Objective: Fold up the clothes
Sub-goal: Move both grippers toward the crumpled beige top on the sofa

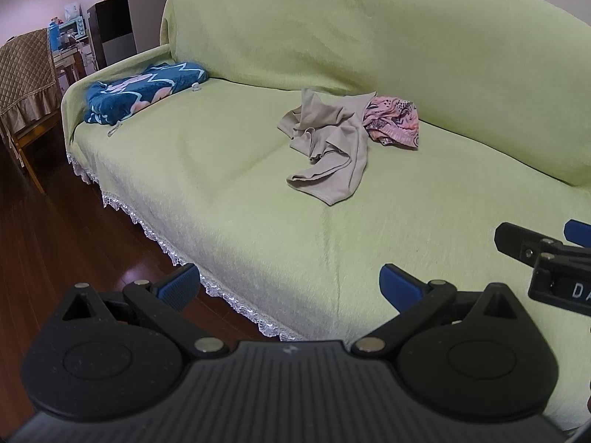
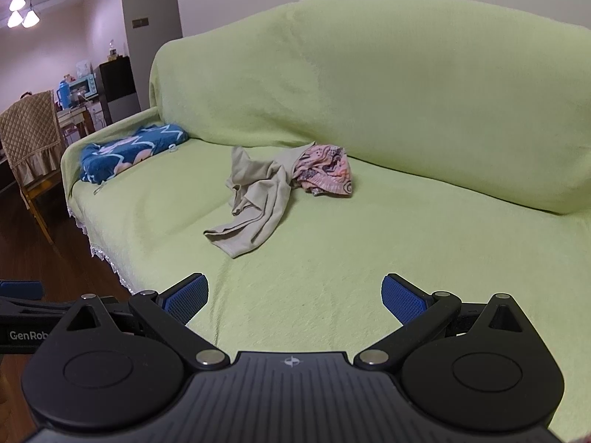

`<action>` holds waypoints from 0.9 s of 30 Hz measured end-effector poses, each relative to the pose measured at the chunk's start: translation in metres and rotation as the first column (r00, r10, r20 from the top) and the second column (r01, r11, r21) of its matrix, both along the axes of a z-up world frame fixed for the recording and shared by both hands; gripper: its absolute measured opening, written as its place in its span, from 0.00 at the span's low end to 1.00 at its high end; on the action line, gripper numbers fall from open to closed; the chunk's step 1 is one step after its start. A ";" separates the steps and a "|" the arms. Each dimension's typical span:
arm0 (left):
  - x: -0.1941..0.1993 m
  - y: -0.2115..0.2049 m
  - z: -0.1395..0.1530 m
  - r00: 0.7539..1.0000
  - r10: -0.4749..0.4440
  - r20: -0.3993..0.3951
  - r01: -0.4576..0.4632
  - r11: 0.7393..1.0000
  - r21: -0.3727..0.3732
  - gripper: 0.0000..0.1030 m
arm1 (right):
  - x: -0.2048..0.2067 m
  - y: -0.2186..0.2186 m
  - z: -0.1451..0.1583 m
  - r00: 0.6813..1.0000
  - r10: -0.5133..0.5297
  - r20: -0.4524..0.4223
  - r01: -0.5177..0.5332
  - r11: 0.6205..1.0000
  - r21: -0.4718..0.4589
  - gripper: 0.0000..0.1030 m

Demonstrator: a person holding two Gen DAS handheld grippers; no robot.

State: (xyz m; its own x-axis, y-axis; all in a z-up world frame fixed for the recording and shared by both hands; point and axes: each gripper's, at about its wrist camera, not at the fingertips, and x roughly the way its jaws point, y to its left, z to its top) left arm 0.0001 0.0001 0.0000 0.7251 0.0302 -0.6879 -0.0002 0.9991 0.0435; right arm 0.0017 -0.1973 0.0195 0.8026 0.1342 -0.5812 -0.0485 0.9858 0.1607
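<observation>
A crumpled beige garment (image 1: 328,147) (image 2: 255,199) lies on the seat of a green-covered sofa (image 1: 229,199) (image 2: 332,280). A crumpled pink patterned garment (image 1: 393,122) (image 2: 325,173) lies against its right side, near the backrest. My left gripper (image 1: 290,288) is open and empty, over the sofa's front edge, well short of the clothes. My right gripper (image 2: 295,297) is open and empty, over the seat in front of the clothes. The right gripper also shows at the right edge of the left wrist view (image 1: 546,258).
A blue patterned blanket (image 1: 144,88) (image 2: 129,151) lies at the sofa's left end by the armrest. A wooden chair with a quilted cover (image 1: 26,85) (image 2: 29,136) stands left of the sofa on dark wood floor (image 1: 74,243). A cabinet with appliances stands beyond.
</observation>
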 end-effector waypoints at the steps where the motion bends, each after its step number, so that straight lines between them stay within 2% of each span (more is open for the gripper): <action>1: 0.000 0.000 0.000 1.000 0.001 -0.001 -0.001 1.000 0.000 0.99 | 0.001 -0.001 0.000 1.000 0.001 0.000 -0.001 1.000 0.000 1.00; 14: 0.011 0.007 0.008 1.000 0.013 -0.024 -0.013 1.000 -0.013 0.99 | 0.020 -0.010 -0.001 1.000 0.003 -0.009 -0.003 1.000 0.002 1.00; 27: 0.045 0.008 0.006 0.999 -0.017 -0.035 0.016 0.999 -0.042 0.99 | 0.044 -0.004 -0.007 1.000 0.016 -0.007 -0.016 1.000 -0.008 1.00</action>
